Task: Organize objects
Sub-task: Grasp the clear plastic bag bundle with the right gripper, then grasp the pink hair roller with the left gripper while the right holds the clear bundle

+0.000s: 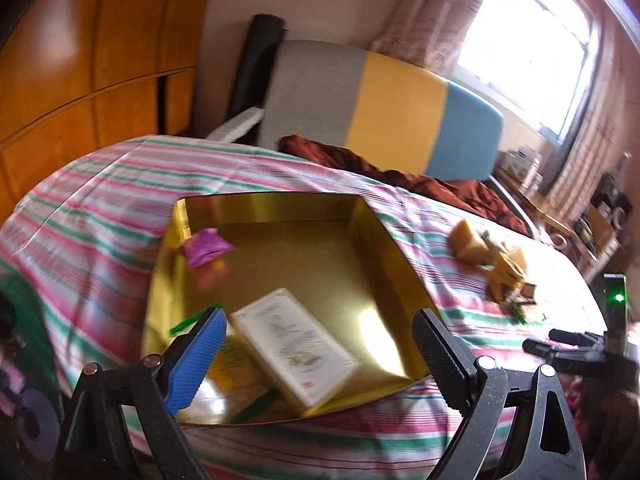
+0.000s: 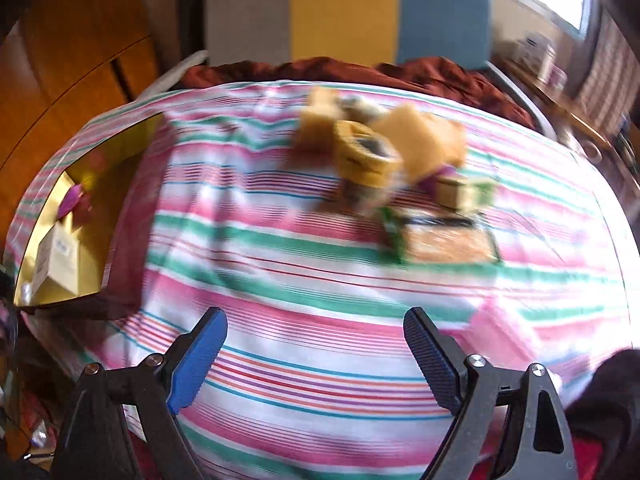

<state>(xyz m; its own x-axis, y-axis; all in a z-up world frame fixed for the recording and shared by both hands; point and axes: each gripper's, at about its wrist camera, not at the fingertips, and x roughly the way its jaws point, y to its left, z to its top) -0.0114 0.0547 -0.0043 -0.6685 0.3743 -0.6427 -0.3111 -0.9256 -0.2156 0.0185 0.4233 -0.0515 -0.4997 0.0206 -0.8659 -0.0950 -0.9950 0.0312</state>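
A shallow gold box (image 1: 362, 236) lies on the striped bedspread. In it are a white flat carton (image 1: 294, 344), a purple packet (image 1: 204, 246) and a yellow-green packet (image 1: 236, 376). My left gripper (image 1: 320, 328) hovers open over the box's near end, nothing between its fingers. In the right wrist view a blurred pile lies ahead on the bed: a yellow tape roll (image 2: 364, 152), yellow sponge blocks (image 2: 424, 140), a small box (image 2: 460, 190) and a flat orange packet (image 2: 448, 246). My right gripper (image 2: 316, 328) is open above bare bedspread, short of the pile. The gold box (image 2: 60, 216) shows at far left.
A dark red blanket (image 1: 400, 172) is bunched at the head of the bed before a grey, yellow and blue headboard (image 1: 396, 104). A wooden wardrobe (image 1: 80, 60) stands left. A cluttered side table (image 1: 592, 220) sits under the window at right. The other gripper (image 1: 580, 348) shows at the right edge.
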